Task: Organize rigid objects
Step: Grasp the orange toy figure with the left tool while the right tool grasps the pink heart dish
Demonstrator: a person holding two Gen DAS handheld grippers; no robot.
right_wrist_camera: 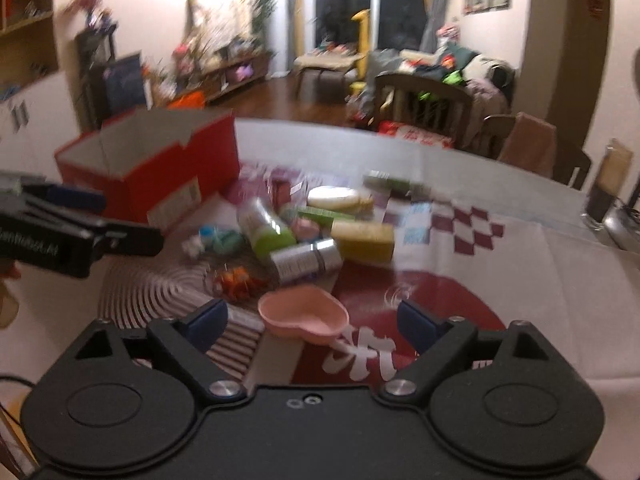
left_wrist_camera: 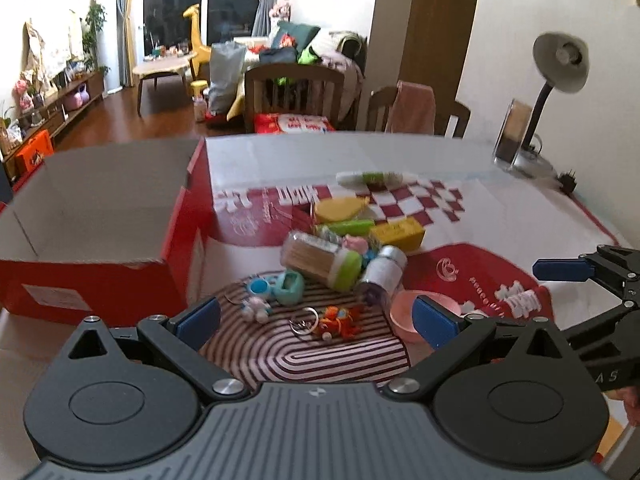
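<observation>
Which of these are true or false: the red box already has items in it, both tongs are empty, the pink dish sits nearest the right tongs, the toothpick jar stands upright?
1. The red box holds items. False: its visible interior is bare.
2. Left tongs and right tongs hold nothing. True.
3. The pink dish lies nearest the right tongs. True.
4. The toothpick jar stands upright. False: it lies on its side.

Right view — blurred pile (right_wrist_camera: 296,236)
</observation>
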